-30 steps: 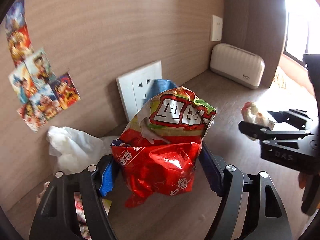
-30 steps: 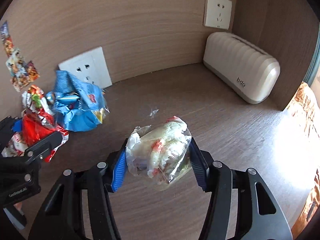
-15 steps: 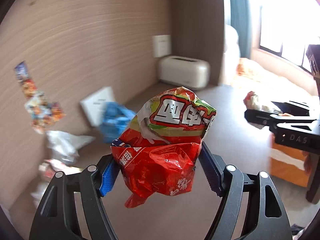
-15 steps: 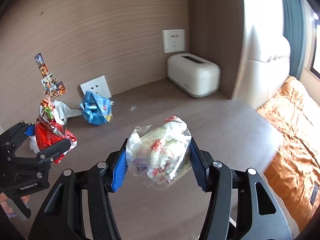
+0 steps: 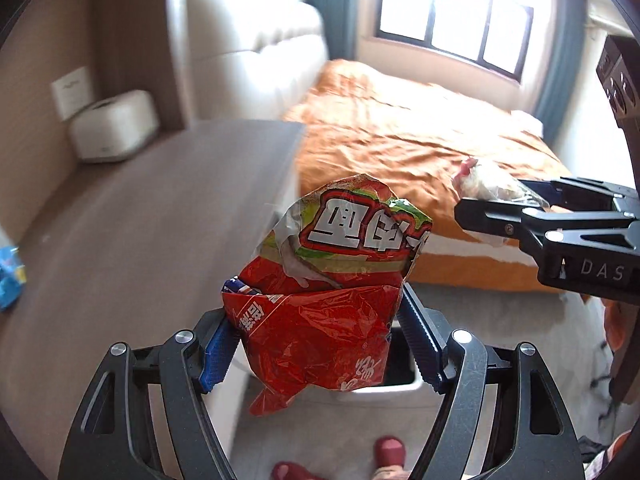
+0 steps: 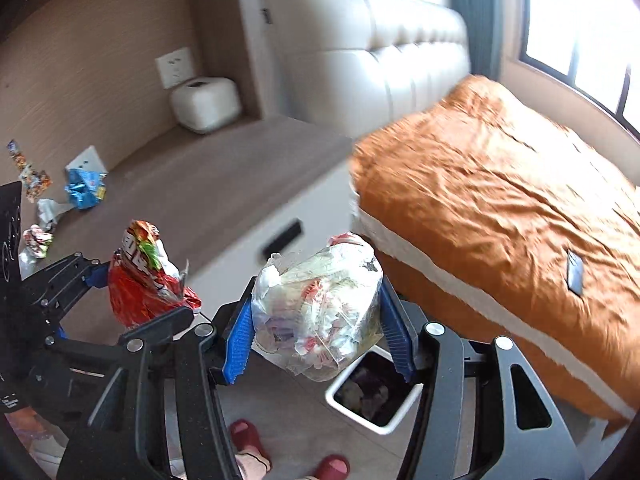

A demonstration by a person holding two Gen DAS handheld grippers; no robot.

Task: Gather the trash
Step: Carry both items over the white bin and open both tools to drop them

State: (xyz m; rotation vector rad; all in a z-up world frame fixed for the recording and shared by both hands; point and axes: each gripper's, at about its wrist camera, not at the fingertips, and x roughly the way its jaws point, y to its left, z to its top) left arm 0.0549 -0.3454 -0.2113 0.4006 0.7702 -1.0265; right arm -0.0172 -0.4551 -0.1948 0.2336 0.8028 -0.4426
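My left gripper (image 5: 320, 340) is shut on a crumpled red snack bag (image 5: 320, 312), held in the air beyond the desk edge; it also shows in the right wrist view (image 6: 144, 280). My right gripper (image 6: 318, 328) is shut on a clear plastic bag of wrappers (image 6: 320, 304), also seen in the left wrist view (image 5: 492, 190). A white trash bin (image 6: 376, 420) with a dark inside stands on the floor below both grippers; its rim shows in the left wrist view (image 5: 384, 394). A blue wrapper (image 6: 84, 188) and other scraps (image 6: 38, 236) lie on the desk.
The wooden desk (image 6: 224, 168) with a drawer (image 6: 282, 236) is on the left, carrying a white box (image 6: 206, 102). An orange-covered bed (image 6: 500, 220) fills the right. My feet in red slippers (image 6: 248, 440) stand on the floor beside the bin.
Both grippers have swung right, away from the desk wall, and risen, each still holding its trash. The bed, floor and trash bin have come into view below them.
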